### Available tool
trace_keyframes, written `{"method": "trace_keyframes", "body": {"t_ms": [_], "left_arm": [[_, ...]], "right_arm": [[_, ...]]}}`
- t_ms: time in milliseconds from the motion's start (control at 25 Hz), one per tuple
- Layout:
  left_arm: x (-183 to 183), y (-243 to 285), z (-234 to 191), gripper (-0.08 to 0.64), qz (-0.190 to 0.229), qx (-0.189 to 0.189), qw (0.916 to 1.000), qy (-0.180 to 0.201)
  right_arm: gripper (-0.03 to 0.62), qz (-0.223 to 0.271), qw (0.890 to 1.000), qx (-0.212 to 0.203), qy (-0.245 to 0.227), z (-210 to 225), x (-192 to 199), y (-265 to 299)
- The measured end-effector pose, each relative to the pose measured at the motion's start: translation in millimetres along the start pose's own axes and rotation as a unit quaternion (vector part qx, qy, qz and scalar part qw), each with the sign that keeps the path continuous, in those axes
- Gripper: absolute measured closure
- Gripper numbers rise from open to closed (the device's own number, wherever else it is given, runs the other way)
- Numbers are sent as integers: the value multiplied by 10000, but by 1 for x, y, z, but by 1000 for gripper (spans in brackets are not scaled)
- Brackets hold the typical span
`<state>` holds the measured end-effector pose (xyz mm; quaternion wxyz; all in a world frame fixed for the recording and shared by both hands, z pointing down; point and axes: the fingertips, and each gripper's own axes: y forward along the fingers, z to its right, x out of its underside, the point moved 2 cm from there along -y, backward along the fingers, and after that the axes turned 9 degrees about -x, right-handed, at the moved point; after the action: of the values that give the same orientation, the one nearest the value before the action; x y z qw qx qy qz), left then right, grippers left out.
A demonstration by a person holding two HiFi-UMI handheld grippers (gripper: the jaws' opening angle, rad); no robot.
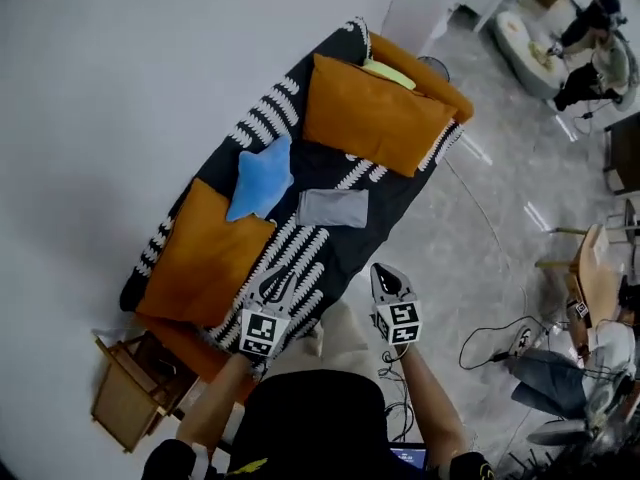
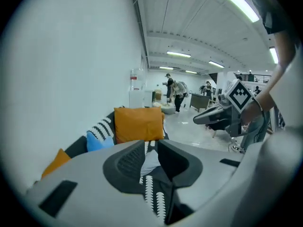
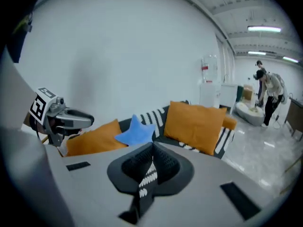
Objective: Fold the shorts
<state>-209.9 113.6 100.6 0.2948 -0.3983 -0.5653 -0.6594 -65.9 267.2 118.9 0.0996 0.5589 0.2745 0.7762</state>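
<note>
The grey shorts (image 1: 332,208) lie folded into a small flat rectangle in the middle of the sofa seat (image 1: 400,193), on its black cover with white stripes. Both grippers hang side by side over the sofa's near edge, well short of the shorts. My left gripper (image 1: 278,280) has a narrow gap between its jaws and holds nothing; in the left gripper view (image 2: 151,143) the shorts (image 2: 149,163) show through that gap. My right gripper (image 1: 385,273) is shut and empty, its pads meeting at the tip (image 3: 153,145).
Two orange cushions (image 1: 375,118) (image 1: 205,253) and a blue star pillow (image 1: 262,180) lie on the sofa around the shorts. A wooden crate (image 1: 125,393) stands at the sofa's left end. Cables (image 1: 490,338) trail on the floor to the right, and people (image 1: 590,28) stand far off.
</note>
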Motion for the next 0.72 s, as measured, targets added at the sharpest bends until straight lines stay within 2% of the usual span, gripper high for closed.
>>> {"method": "trace_keyframes", "body": {"t_ms": [80, 160, 240, 320, 400, 480, 520, 600, 720], "left_arm": [[-31, -41, 1, 473, 301, -165, 9994, 76], [-60, -78, -2, 536, 469, -294, 9980, 292], [-95, -110, -4, 546, 626, -361, 9968, 331], [-128, -140, 4, 546, 961, -143, 9948, 302], [-147, -161, 17, 546, 1397, 80, 9891, 457], [-161, -170, 19, 546, 1763, -7, 9813, 774], [-169, -175, 17, 546, 1923, -146, 9773, 876], [-184, -191, 13, 546, 2247, -460, 9709, 686], [-202, -213, 0, 546, 2778, -746, 9577, -20]], "right_arm": [[575, 449, 9984, 278, -196, -21, -44, -35], [575, 795, 9957, 413, -242, -50, -82, -69], [575, 983, 9949, 225, -87, -89, -117, -104], [576, 1200, 9926, -181, -74, -127, -144, -134], [576, 1561, 9838, -490, -732, -154, -166, -147], [577, 1885, 9716, -418, -1367, -162, -185, -146], [576, 2005, 9680, -340, -1471, -163, -194, -147], [577, 2282, 9620, -263, -1479, -166, -208, -158], [577, 2445, 9556, -210, -1634, -168, -216, -169]]}}
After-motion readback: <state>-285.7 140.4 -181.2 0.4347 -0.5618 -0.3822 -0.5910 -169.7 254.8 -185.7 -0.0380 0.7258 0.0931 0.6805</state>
